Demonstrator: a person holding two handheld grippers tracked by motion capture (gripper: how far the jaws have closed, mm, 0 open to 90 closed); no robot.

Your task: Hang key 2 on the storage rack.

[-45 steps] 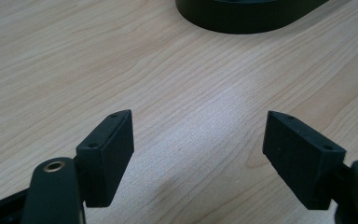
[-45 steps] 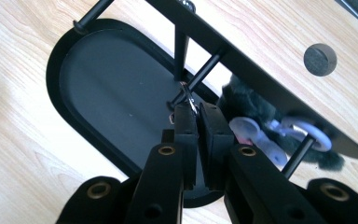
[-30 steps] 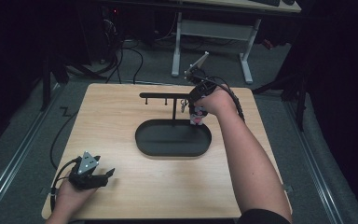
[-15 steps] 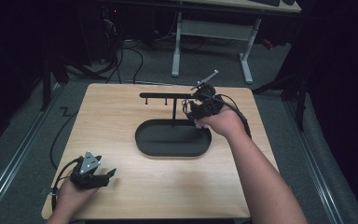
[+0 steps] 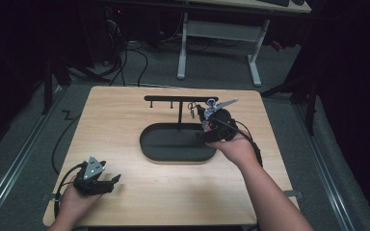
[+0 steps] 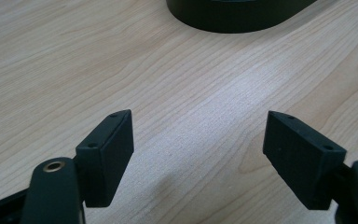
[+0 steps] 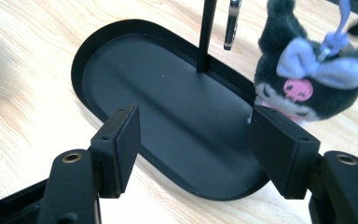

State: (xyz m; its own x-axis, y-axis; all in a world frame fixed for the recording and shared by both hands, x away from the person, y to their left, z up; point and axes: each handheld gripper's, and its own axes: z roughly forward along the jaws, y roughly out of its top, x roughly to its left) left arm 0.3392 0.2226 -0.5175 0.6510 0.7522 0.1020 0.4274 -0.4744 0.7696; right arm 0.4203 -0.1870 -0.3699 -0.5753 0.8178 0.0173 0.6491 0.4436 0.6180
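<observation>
- Plush keychain (image 7: 307,88): a dark soft toy with a lilac bow and a pink skull badge, hanging from the stand (image 5: 180,98) by a lilac loop, at the right end of the crossbar, above the right rim of the oval base tray (image 7: 168,116). A metal clip (image 7: 233,23) hangs just beside it, nearer the post.
- Right tool (image 7: 193,144): released, nothing between the jaws, which have just been opening. In the right gripper view the toy sits just beyond the right-hand jaw, close to its tip; contact cannot be told. The tool looks down over the tray's near rim, on the toy's near side.
- Left tool (image 6: 198,149): released and empty, low over the bare desk (image 5: 125,110), well apart from the stand, toward the near left corner.
- Step in hand, as judged: drawing clear after hanging the toy.
- To do it well: back the right tool straight away from the stand, jaws kept wide, so neither one snags the bow or loop and tugs the toy off its peg.
- Avoid nudging the post or rim of the tray, since the stand could shift.
</observation>
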